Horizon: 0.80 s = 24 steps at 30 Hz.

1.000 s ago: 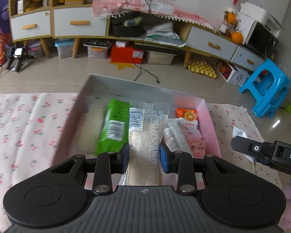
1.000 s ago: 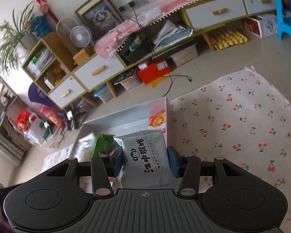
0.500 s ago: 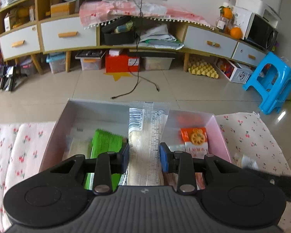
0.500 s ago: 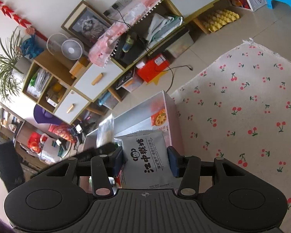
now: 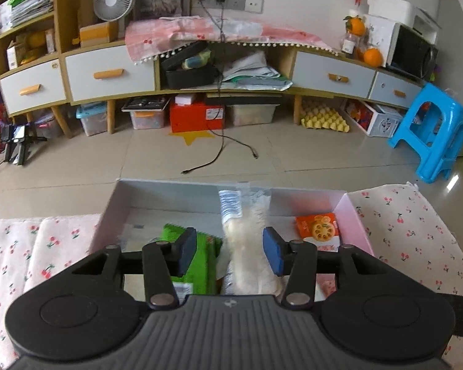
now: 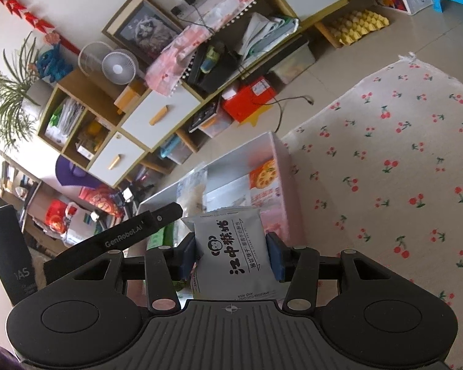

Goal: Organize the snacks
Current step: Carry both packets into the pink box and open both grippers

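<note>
A shallow white box (image 5: 169, 191) with a pink right wall lies on the cherry-print cloth. Over it my left gripper (image 5: 230, 254) has its jaws opening; a clear packet of pale snack (image 5: 247, 246) stands blurred between the pads, and neither pad presses it. A green packet (image 5: 200, 252) and an orange biscuit packet (image 5: 318, 229) lie inside the box. My right gripper (image 6: 231, 254) is shut on a grey-white biscuit packet (image 6: 231, 246) with black print, held above the box's (image 6: 231, 166) near right part. The left gripper's black finger (image 6: 145, 225) shows beside it.
The cherry-print cloth (image 6: 385, 169) stretches to the right of the box. Beyond lie the tiled floor, a loose black cable (image 5: 219, 154), a low cabinet with drawers (image 5: 108, 74) and a blue stool (image 5: 429, 135).
My left gripper's jaws have parted from the clear packet they clamped, and the packet now looks blurred between them. The left view swung to face the cabinet squarely. The right gripper keeps its packet.
</note>
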Each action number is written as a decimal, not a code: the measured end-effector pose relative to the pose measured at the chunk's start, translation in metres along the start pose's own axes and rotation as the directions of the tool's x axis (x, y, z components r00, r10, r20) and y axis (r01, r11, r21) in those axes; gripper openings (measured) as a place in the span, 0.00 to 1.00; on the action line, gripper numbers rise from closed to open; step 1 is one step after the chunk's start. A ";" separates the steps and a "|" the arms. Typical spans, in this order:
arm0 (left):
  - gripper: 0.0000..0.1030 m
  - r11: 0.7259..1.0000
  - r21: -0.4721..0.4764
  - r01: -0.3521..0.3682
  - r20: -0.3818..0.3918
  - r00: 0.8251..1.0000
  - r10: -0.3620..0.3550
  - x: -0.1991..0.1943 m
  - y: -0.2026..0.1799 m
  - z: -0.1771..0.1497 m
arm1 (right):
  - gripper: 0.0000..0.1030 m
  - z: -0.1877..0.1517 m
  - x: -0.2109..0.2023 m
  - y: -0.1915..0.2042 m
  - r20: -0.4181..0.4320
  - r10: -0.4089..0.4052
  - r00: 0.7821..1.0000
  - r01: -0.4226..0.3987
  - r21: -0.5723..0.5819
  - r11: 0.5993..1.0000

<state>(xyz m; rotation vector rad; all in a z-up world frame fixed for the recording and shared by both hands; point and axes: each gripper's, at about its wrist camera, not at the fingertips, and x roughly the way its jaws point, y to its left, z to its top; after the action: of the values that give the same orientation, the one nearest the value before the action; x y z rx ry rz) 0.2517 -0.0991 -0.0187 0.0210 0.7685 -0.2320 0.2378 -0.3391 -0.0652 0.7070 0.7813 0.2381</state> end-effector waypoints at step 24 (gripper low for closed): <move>0.65 0.998 -0.041 -0.044 -0.033 0.999 0.043 -0.047 0.018 -0.023 | 0.69 -0.005 -0.032 0.013 0.030 -0.036 0.999 0.038 -0.070 0.997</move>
<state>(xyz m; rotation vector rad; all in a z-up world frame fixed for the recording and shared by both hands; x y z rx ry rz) 0.2068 -0.0697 -0.0037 0.0018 0.8041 -0.1748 0.2129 -0.3413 -0.0407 0.6276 0.7542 0.2206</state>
